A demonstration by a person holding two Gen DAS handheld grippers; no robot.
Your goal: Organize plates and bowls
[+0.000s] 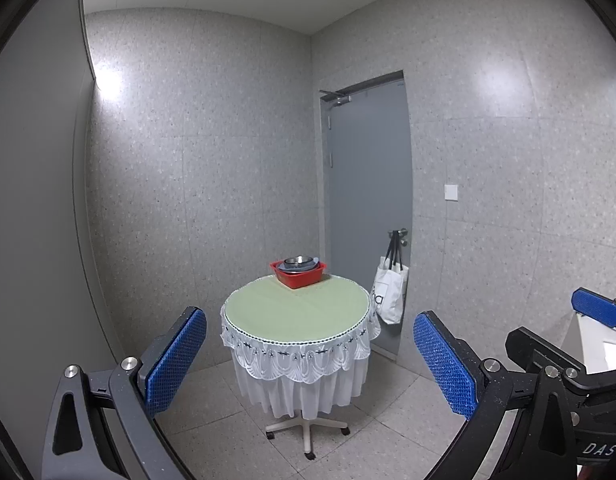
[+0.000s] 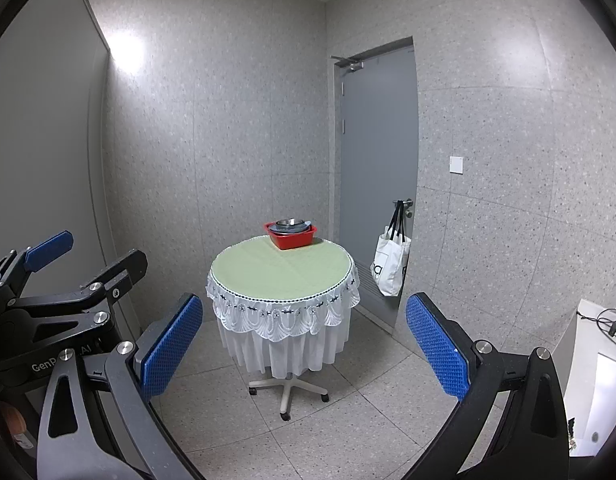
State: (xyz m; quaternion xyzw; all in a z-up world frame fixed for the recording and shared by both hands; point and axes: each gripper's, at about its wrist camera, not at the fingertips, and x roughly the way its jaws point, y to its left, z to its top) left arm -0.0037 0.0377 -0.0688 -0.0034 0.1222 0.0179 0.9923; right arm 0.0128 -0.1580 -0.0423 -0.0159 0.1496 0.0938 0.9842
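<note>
The dishes (image 1: 298, 263) stacked in the red bin (image 1: 299, 276) are too small to count or sort into plates and bowls; the bin's walls hide their lower parts. The tablecloth (image 2: 284, 312) hides the table's column. The bag's (image 1: 389, 298) print is cut by its folds. The white unit (image 2: 599, 380) runs off the right wrist view's edge.

bare test room: speckled walls (image 1: 228, 140), grey door (image 1: 367, 184), draped table (image 1: 296, 308)

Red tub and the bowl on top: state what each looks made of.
Red tub: probably plastic, with uniform saturated colour and a moulded rim. Bowl on top: likely stainless steel, grey with bright reflections, though too small to be sure.
</note>
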